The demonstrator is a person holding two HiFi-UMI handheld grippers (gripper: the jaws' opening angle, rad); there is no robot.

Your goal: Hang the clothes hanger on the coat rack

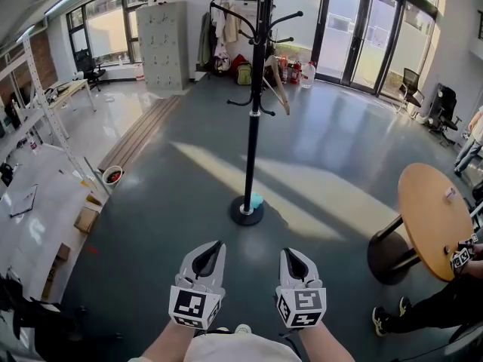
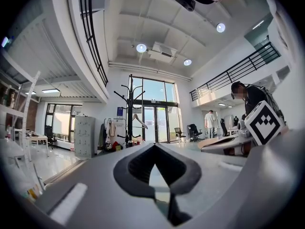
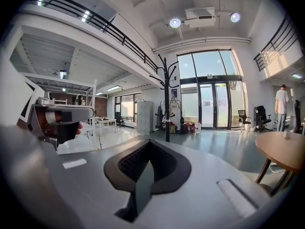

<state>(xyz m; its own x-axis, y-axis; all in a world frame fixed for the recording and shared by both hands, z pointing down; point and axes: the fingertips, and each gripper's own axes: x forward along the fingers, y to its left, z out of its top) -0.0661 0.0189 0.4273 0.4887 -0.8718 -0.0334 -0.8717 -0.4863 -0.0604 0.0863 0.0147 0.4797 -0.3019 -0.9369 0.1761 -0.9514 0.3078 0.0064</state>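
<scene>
The black coat rack (image 1: pixel 253 127) stands on its round base in the middle of the grey floor, straight ahead of me. A wooden clothes hanger (image 1: pixel 276 89) hangs from one of its arms on the right side, free of both grippers. The left gripper view shows the rack (image 2: pixel 129 109) and the hanger (image 2: pixel 138 120) far off. In the right gripper view the rack (image 3: pixel 167 99) is equally distant. My left gripper (image 1: pixel 213 247) and right gripper (image 1: pixel 291 253) sit side by side low in the head view, well short of the rack. Both are shut with nothing in them.
A round wooden table (image 1: pixel 430 217) stands at the right, with a seated person's legs (image 1: pixel 423 315) beside it. A small teal object (image 1: pixel 256 200) lies by the rack's base. A grey locker (image 1: pixel 162 47) and bags stand at the back; shelving (image 1: pixel 45 111) and boxes line the left.
</scene>
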